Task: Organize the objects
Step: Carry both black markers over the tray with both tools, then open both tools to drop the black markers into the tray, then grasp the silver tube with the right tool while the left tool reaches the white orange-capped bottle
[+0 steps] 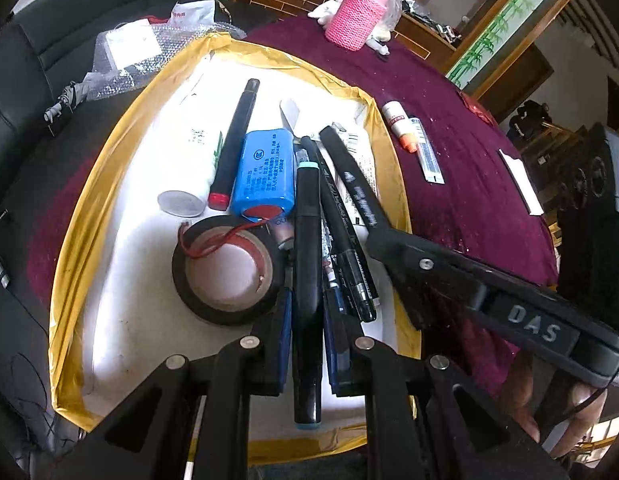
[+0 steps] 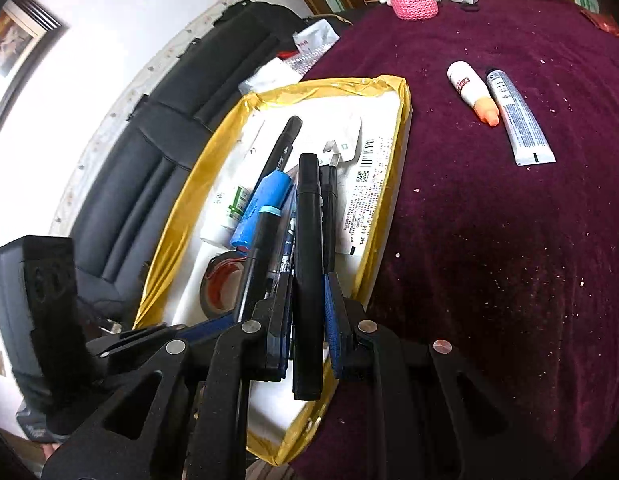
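markers [image 1: 307, 264] fill both closed grippers over a gold-rimmed tray [image 1: 109, 152] on maroon tablecloth [image 1: 469, 184], black sofa [image 2: 149, 152] behind.

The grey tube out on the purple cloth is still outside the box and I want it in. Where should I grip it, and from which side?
Grip the grey tube around its round middle, coming from above with fingers across its width. It lies flat, and the white bottle lies close along its left side near the cap, so stay lower down toward the flat crimped end.

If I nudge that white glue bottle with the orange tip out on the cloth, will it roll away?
The glue bottle lies on its side and looks round, so it may roll. The tube beside it and the plush purple cloth should stop it quickly. It probably pivots, since it tapers.
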`<control>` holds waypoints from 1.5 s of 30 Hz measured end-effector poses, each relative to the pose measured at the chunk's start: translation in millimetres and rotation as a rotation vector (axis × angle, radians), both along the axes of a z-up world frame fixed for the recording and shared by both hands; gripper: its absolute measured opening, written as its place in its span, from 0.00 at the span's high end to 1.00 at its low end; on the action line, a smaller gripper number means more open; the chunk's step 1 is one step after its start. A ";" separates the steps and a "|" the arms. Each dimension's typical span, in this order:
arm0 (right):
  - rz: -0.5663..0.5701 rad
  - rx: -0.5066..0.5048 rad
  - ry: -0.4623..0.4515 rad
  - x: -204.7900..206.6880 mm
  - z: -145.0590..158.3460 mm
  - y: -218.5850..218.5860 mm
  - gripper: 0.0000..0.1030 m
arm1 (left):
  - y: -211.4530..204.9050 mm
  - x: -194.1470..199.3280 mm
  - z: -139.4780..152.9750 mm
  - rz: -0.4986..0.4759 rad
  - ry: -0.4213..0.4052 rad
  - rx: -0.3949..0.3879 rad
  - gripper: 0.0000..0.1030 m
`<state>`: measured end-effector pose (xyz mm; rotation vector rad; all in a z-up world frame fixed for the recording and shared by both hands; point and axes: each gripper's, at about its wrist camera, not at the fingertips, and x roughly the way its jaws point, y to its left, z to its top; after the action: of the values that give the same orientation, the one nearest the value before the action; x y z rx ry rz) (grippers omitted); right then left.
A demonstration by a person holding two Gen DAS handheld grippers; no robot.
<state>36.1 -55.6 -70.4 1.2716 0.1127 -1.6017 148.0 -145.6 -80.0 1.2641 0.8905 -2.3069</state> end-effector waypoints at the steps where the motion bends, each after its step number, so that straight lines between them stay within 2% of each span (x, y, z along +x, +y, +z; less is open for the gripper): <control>1: 0.000 0.008 0.005 1.3 0.8 1.1 0.85 | -0.2 0.0 -0.4 -0.001 0.000 0.001 0.87; 8: 0.007 0.030 0.031 6.6 -5.0 -6.9 0.85 | 3.8 -1.1 -6.0 -0.006 -0.002 0.006 0.87; 15: 0.011 -0.012 -0.027 1.7 -10.8 -5.9 0.85 | 6.5 0.6 -4.3 -0.009 0.016 -0.017 0.86; 17: 0.027 -0.031 -0.058 -2.5 -11.3 -4.9 0.85 | 9.7 2.3 -1.0 -0.010 0.034 -0.029 0.80; 19: 0.049 -0.060 -0.066 -6.7 -8.8 -1.5 0.83 | 12.1 3.4 2.8 -0.012 0.066 -0.033 0.59; 21: 0.080 -0.097 -0.062 -8.9 -3.3 3.8 0.67 | 15.2 3.0 8.2 -0.003 0.100 -0.055 0.47; 23: 0.093 -0.123 -0.053 -12.5 3.1 11.2 0.61 | 17.4 -0.3 11.1 0.006 0.109 -0.061 0.45; 26: 0.110 -0.168 -0.083 -23.5 11.0 25.6 0.61 | 19.6 -3.5 16.4 0.017 0.141 -0.041 0.45; 28: 0.108 -0.188 -0.095 -33.0 15.9 34.6 0.61 | 23.8 -2.9 23.1 0.036 0.160 -0.068 0.45; 32: 0.064 -0.181 -0.012 -58.0 25.4 51.8 0.61 | 33.9 -8.8 31.0 0.029 0.187 -0.073 0.45; 35: 0.003 -0.140 0.087 -78.8 28.3 60.4 0.61 | 42.1 -16.8 36.0 0.008 0.222 -0.064 0.45; 40: -0.021 -0.054 0.240 -106.7 23.9 67.7 0.61 | 52.6 -35.6 39.1 -0.028 0.232 -0.072 0.45; 45: -0.026 0.024 0.261 -139.1 2.8 70.1 0.61 | 53.8 -39.8 34.1 -0.019 0.224 -0.060 0.45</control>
<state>-103.0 14.6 -67.6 1.0800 0.2794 -1.7880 108.2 -91.8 -45.9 1.0072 0.8753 -2.5062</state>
